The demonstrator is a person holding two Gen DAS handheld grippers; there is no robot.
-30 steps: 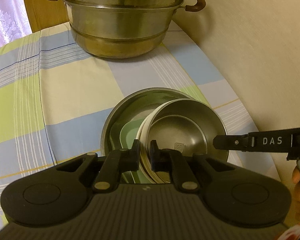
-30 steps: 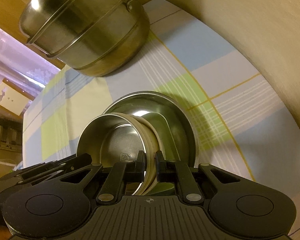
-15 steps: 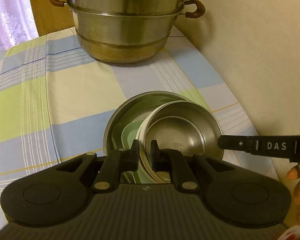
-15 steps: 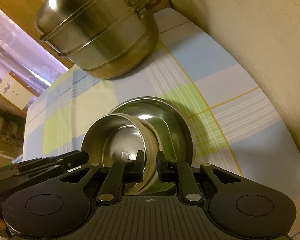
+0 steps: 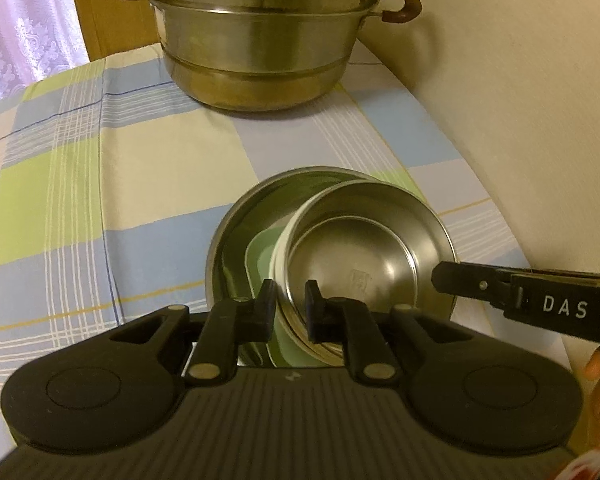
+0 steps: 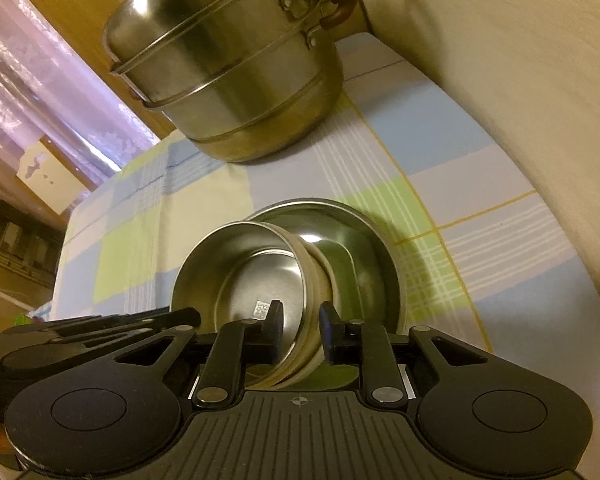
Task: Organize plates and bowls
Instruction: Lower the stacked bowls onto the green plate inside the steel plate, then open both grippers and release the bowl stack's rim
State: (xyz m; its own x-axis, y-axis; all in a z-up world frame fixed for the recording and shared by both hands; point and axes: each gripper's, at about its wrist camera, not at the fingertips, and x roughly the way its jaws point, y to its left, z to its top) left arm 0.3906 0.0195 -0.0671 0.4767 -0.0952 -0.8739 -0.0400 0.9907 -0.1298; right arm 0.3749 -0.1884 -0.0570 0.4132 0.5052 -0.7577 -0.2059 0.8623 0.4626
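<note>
Checked tablecloth (image 5: 140, 184), tilted steel bowl (image 5: 364, 256) (curtain (image 6: 40, 92) clearer rightward)

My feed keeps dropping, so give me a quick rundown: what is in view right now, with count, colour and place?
Small bowls: a nested stack, count unclear, steel with a cream band, tilted inside the big bowl.
Big bowl: one, steel, on the tablecloth.
Green dish: one, pale green, in the big bowl under the stack.
Steamer pot: one, steel, two tiers, brown handles, at the far end.
Tablecloth: one, blue, green and cream check, over the table.
Wall: cream, along the right.
Curtain: lilac, far left.
Left claw: black, astride the stack's rim.
Right claw: black, astride the opposite rim.
</note>
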